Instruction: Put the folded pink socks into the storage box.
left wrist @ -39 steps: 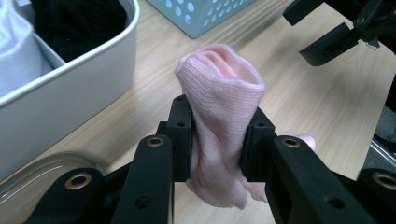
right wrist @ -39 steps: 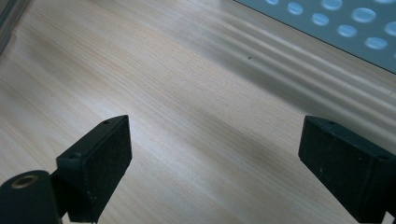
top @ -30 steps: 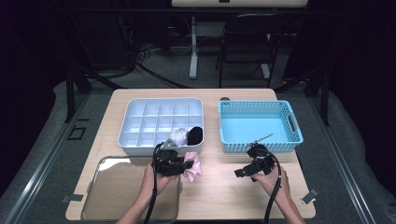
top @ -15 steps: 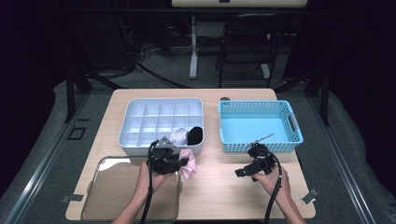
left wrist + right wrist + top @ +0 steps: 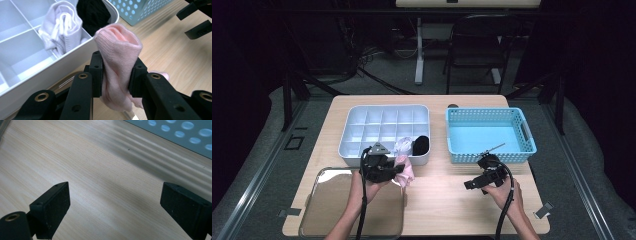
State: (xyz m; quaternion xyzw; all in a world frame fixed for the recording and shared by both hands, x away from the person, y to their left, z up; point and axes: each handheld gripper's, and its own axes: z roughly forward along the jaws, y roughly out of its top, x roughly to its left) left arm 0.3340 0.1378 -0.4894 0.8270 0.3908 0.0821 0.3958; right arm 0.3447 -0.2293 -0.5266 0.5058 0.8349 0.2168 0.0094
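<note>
My left gripper [image 5: 116, 73] is shut on a rolled pink sock [image 5: 117, 57], squeezed between both pads and lifted just in front of the white divided tray [image 5: 362, 132]. From above, the left gripper [image 5: 398, 169] and the pink sock [image 5: 406, 171] sit at the tray's front edge. The tray's front-right cells hold a white sock [image 5: 62, 27] and a black sock [image 5: 92, 13]. My right gripper [image 5: 473, 183] stands open over bare wood; in its own view the right gripper [image 5: 115, 206] has nothing between its jaws.
A blue perforated basket [image 5: 489, 132] stands right of the tray, with a thin stick on its front rim. A clear shallow tray [image 5: 329, 210] lies at the front left under the left forearm. Open wood lies between the two hands.
The left gripper carried the pink sock up and slightly away from me, toward the tray's front edge. The right gripper stayed where it was.
</note>
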